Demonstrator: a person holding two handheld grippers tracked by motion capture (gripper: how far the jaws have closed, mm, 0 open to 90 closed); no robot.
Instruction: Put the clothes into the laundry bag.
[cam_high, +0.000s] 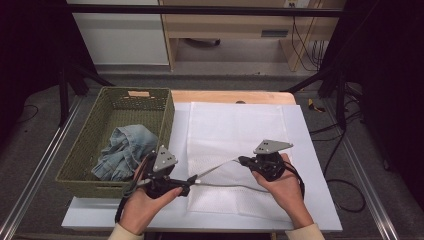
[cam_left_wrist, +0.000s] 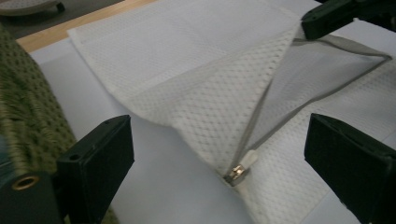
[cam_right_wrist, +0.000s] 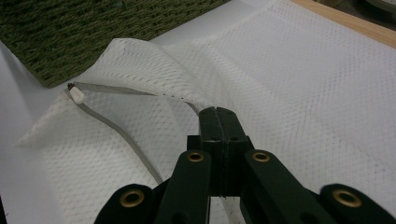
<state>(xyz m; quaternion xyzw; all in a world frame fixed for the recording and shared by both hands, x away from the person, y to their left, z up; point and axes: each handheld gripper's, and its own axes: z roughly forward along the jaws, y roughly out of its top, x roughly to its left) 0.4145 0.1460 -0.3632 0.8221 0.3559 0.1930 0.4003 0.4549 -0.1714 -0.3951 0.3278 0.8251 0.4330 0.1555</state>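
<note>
A white mesh zip bag (cam_high: 235, 130) lies flat on the white table, its zipper open along the near left side. My right gripper (cam_high: 241, 160) is shut on the upper edge of the opening and holds it lifted; in its own view the closed jaws pinch the mesh bag (cam_right_wrist: 303, 70) at the zipper tape (cam_right_wrist: 218, 116). The zipper pull (cam_left_wrist: 240, 169) rests at the bag's corner, apart from the pads. My left gripper (cam_left_wrist: 224, 163) stands open just above that corner with nothing pressed between its jaws; in the high view the left gripper (cam_high: 189, 186) sits by the bag's near left corner.
A green woven basket (cam_high: 80, 182) stands at the table's left with folded blue jeans (cam_high: 122, 150) inside, close beside my left hand. The table's wooden edge (cam_high: 225, 96) runs along the back. Black frame bars and cables surround the table.
</note>
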